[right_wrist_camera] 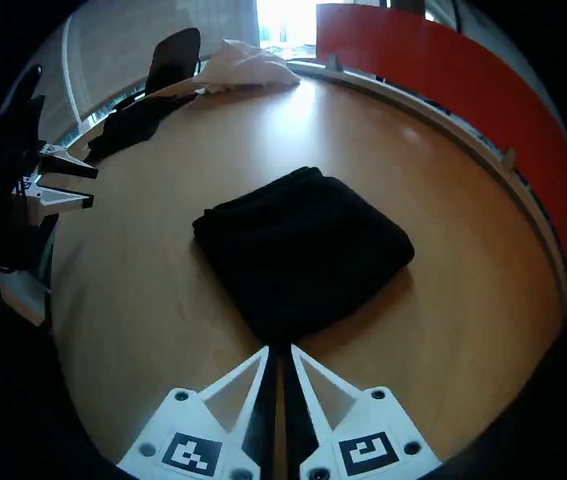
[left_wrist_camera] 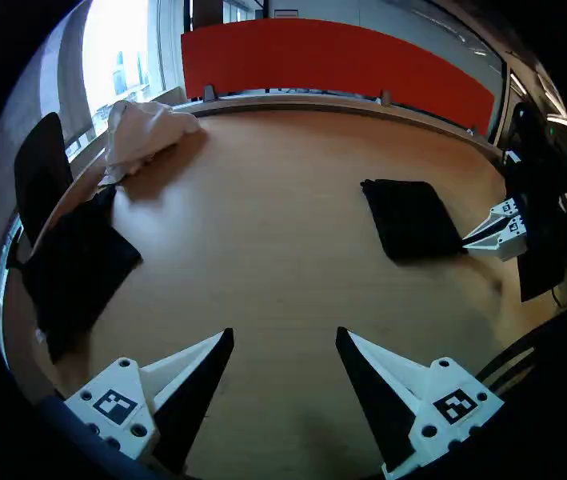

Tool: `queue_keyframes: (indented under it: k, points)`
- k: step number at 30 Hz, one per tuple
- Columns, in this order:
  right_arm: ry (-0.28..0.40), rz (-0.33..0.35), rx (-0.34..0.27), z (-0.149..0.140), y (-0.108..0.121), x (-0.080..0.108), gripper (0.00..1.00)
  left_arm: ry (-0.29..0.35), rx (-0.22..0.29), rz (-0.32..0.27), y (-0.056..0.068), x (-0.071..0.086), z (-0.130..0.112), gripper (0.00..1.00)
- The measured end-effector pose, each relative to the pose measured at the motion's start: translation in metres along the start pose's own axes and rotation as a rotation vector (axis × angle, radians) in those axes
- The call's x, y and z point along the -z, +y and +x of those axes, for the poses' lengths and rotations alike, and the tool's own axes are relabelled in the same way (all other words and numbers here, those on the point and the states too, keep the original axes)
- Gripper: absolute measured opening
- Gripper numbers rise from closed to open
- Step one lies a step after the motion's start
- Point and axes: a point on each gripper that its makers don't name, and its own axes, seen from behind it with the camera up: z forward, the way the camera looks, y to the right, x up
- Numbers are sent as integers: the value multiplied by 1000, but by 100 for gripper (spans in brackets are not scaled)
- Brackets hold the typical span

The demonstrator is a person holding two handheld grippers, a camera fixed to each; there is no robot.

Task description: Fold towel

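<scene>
Left gripper (left_wrist_camera: pixel 283 352) gapes empty over the table (left_wrist_camera: pixel 283 240); right gripper (right_wrist_camera: pixel 281 376), clenched on nothing, tips at the black towel (right_wrist_camera: pixel 303 248) folded mid-table. This 1 looks done; a white cloth (left_wrist_camera: pixel 143 132) at the table's edge lies crumpled.

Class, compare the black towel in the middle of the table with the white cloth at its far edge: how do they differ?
The black towel is dark, the white cloth pale. The black towel is folded into a neat flat block; the white cloth is a crumpled heap. The black towel lies mid-table; the white cloth sits by the far edge. Both are fabric resting on the wooden table.
</scene>
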Motion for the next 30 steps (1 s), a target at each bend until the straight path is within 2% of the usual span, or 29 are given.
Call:
queue_keyframes:
  k: [10, 18, 30]
  points:
    - [43, -46, 40, 40, 12, 21, 4, 9, -9, -8, -3, -1, 0, 95]
    - [102, -95, 115, 97, 32, 47, 4, 31, -4, -10, -5, 0, 6, 95]
    - [201, -136, 217, 178, 52, 97, 4, 61, -9, -14, -8, 4, 18, 95]
